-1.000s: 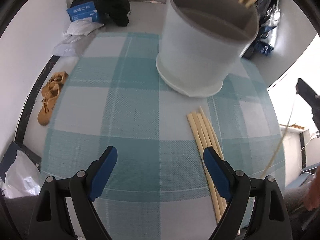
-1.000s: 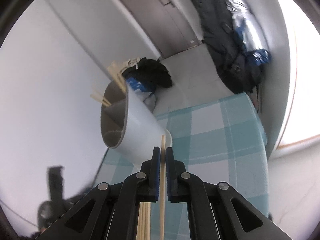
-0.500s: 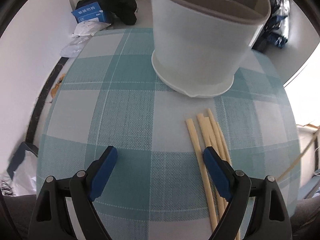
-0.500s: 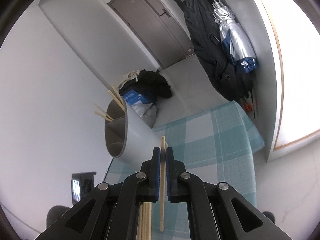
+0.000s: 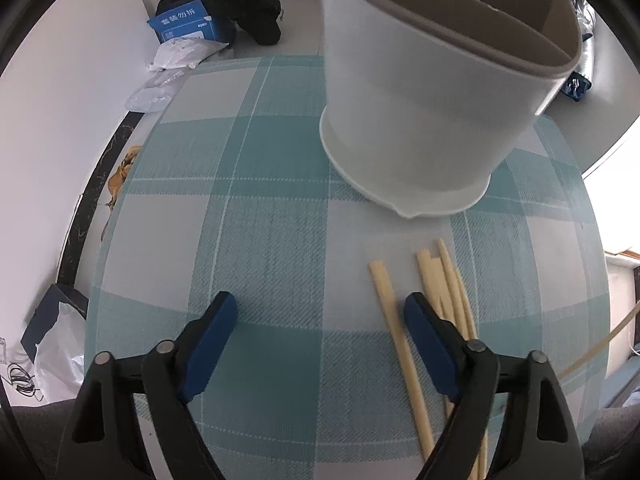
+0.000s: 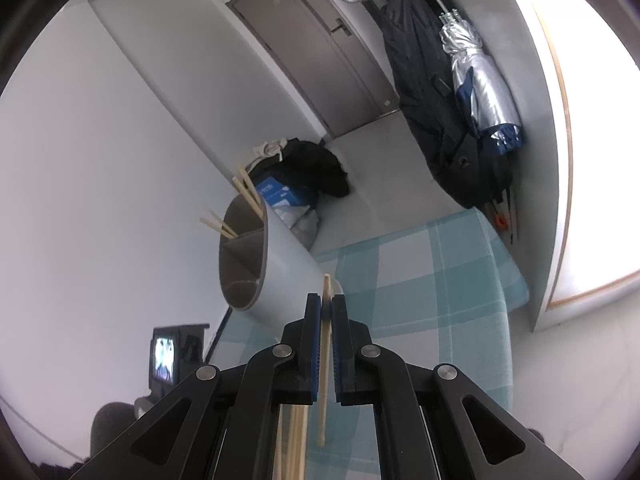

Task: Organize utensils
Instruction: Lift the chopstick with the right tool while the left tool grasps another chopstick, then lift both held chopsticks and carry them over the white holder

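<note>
A white utensil holder [image 5: 424, 92] with grey divided inside stands on the teal checked tablecloth [image 5: 260, 220]; it also shows in the right wrist view [image 6: 260, 264] with several chopsticks [image 6: 248, 192] standing in it. Several loose pale chopsticks [image 5: 440, 292] lie on the cloth in front of it. My left gripper [image 5: 320, 316] is open and empty, low over the cloth, its right finger over the loose chopsticks. My right gripper [image 6: 327, 308] is shut on one chopstick [image 6: 325, 360], held up in the air right of the holder.
Beyond the table's far edge lie a blue box [image 5: 184, 24], black clothing [image 5: 252, 4] and white bags [image 5: 176, 52] on the floor. A door [image 6: 312, 40], hanging coats and a folded umbrella [image 6: 476, 76] stand behind. The table's edges curve away left and right.
My left gripper has moved forward and lower toward the holder and the loose chopsticks. My right gripper has risen and tilted with the chopstick still held.
</note>
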{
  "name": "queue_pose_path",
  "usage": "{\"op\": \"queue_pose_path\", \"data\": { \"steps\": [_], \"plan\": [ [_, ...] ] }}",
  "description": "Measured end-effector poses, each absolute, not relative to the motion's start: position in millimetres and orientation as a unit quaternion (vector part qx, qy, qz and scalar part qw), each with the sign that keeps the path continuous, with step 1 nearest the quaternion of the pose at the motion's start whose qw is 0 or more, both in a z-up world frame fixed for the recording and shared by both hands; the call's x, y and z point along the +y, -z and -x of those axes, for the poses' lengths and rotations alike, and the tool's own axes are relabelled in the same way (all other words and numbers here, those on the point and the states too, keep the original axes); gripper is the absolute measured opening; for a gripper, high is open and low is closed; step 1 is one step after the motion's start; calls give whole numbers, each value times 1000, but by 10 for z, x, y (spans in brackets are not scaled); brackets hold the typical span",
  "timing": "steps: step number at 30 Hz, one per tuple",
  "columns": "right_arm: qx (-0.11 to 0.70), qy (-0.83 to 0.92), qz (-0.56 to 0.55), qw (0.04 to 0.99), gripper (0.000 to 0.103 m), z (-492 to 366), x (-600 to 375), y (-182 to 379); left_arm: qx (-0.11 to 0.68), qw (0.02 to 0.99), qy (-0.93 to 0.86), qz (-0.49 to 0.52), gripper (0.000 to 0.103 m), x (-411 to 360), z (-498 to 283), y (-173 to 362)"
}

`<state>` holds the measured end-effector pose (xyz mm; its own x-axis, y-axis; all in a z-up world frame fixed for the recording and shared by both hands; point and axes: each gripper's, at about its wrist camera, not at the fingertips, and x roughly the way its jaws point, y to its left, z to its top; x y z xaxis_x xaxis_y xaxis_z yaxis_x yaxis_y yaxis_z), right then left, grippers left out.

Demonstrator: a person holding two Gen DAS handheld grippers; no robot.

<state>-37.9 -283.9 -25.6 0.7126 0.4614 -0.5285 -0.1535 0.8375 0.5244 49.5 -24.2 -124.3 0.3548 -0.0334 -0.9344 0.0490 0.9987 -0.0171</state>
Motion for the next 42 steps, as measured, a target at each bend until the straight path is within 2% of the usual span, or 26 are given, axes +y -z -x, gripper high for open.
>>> {"op": "queue_pose_path", "data": {
  "steps": [1, 3, 4, 6, 9, 17, 30, 42],
  "plan": [
    [337, -172, -226, 897, 4, 378, -2834, 252, 566, 824, 26, -7, 72, -264, -490, 1230],
    [335, -175, -226, 898, 4, 378, -2833, 239, 561, 828, 26, -8, 49, -306, -469, 1199],
    [332, -176, -225, 899, 4, 382, -2833, 229, 560, 828, 25, -8, 44, -324, -463, 1189],
    [329, -175, -222, 901, 4, 385, -2833, 216, 559, 829, 21, -5, 25, -351, -464, 1180],
    [330, -174, -222, 901, 4, 373, -2831, 223, 560, 828, 15, -3, 6, -360, -482, 1189],
    [323, -180, -198, 908, 4, 368, -2713, 178, 537, 842, 10, 40, 2, -210, -532, 1067],
    [290, -204, -114, 928, 4, 530, -2235, 46, 366, 920, 108, 85, 2, -44, -159, 222],
    [259, -175, -103, 944, 4, 652, -2157, -79, 295, 939, 139, 110, 2, 78, -205, -212]
  ]
}}
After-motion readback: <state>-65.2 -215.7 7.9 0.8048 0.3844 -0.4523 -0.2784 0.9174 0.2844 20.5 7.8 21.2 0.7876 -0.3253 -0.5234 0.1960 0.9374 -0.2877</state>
